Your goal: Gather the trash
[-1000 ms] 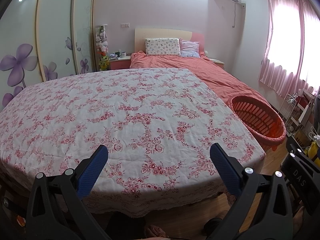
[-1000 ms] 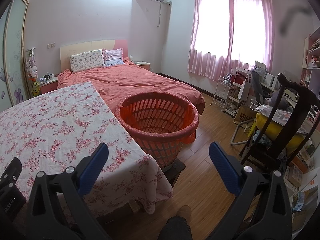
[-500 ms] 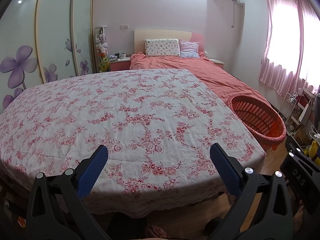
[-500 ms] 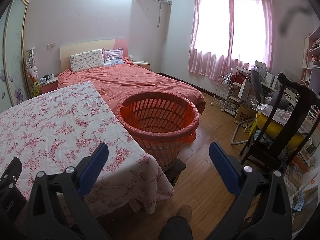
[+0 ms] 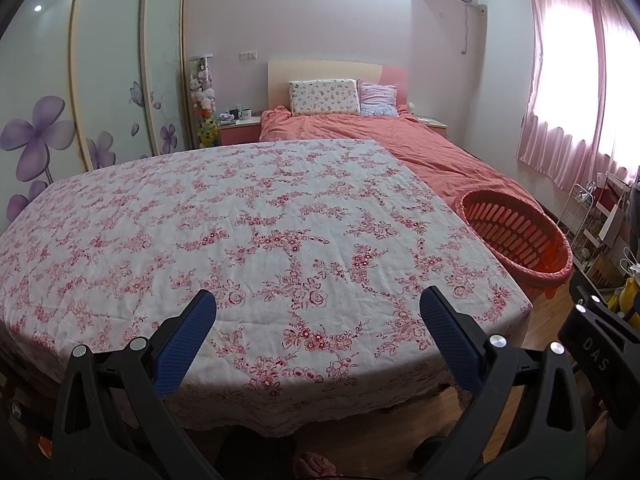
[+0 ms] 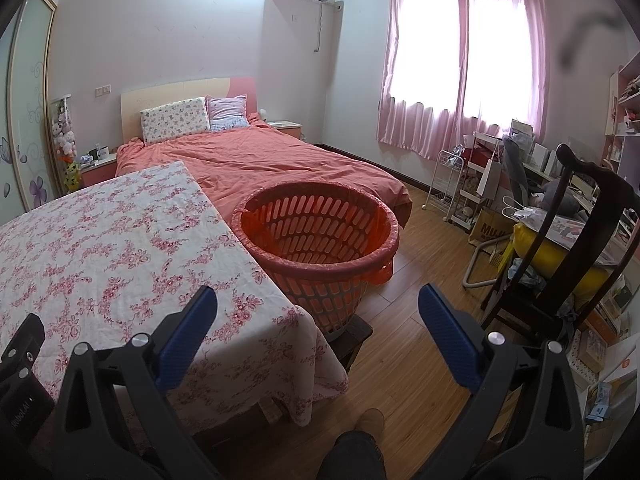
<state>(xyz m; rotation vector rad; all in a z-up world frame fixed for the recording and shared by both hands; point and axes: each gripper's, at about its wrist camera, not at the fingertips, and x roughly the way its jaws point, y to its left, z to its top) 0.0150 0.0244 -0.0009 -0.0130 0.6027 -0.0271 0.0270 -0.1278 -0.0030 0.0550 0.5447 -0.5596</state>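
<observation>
Both claws, left (image 5: 318, 312) and right (image 6: 318, 312), spread, empty; orange basket (image 6: 320, 236) interior only in right view.

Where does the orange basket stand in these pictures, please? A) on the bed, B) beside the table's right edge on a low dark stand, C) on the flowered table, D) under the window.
B: the right wrist view shows the basket off the table, hard by its right edge, on a low dark stand on the wooden floor.
</observation>
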